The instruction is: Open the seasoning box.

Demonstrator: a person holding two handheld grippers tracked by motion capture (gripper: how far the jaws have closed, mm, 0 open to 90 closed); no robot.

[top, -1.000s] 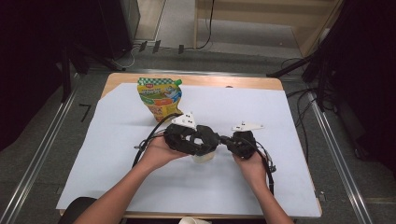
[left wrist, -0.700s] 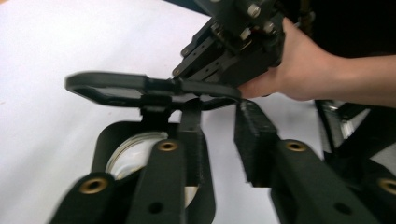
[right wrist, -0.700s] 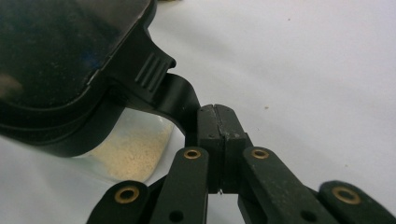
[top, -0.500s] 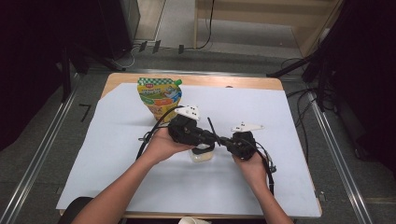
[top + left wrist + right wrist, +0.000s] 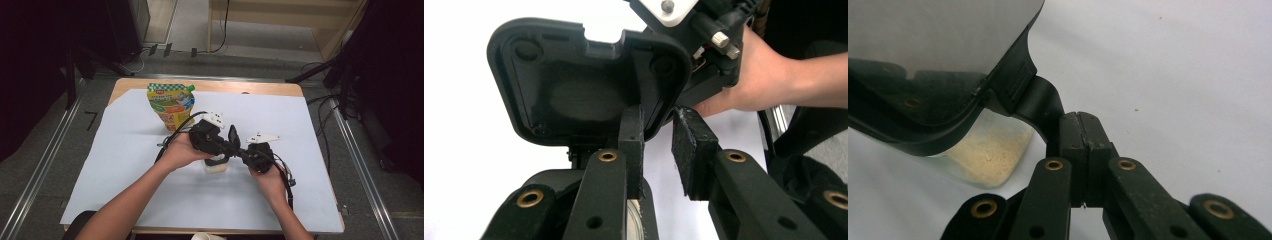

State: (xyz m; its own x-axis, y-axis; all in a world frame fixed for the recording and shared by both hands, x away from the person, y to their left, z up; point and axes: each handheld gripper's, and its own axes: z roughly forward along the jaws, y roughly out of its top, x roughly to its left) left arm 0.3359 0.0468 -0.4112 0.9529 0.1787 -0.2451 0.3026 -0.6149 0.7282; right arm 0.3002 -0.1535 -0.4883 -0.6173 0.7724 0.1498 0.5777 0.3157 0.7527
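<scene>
jar (image 5: 216,166) half hidden under tongs (image 5: 234,146), contents unclear

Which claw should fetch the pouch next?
Probably left. The left claw is nearer the pouch; its jaws have just been closing with the edge of the raised lid between them, so it must let go first. The right claw is shut on the jar's black tab, steadying it.

desk (image 5: 150,85): wooden top, edge bare along the far side | white sheet (image 5: 310,150): covers most of it | refill pouch (image 5: 170,106): upright, far-left | clear container (image 5: 216,165): mid-sheet
</scene>
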